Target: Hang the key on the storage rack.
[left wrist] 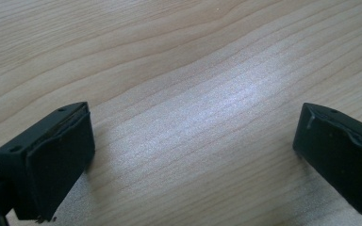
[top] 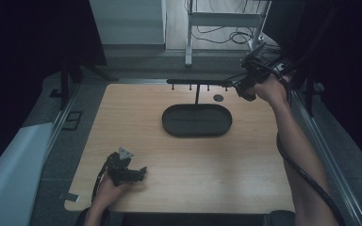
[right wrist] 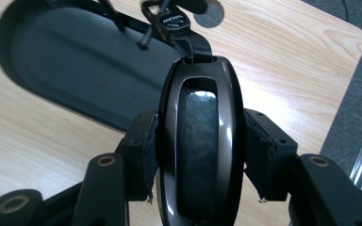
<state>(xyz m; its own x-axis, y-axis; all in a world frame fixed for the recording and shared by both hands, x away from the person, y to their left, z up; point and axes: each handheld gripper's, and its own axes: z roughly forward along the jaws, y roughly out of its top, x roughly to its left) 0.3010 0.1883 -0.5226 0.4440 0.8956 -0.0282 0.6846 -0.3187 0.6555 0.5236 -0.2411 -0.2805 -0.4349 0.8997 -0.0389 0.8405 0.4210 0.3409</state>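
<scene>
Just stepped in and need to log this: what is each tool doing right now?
Left tool: open, nothing between its jaws, low over the wooden table.
Right tool: shut on a glossy black oval fob with a strap.

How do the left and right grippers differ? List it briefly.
The left gripper has its jaws wide open with nothing between them; the right gripper is shut on a glossy black oval fob. The left gripper sits low at the table's near edge; the right gripper is held up at the far side by the hook rack. Both have black jaws.
</scene>
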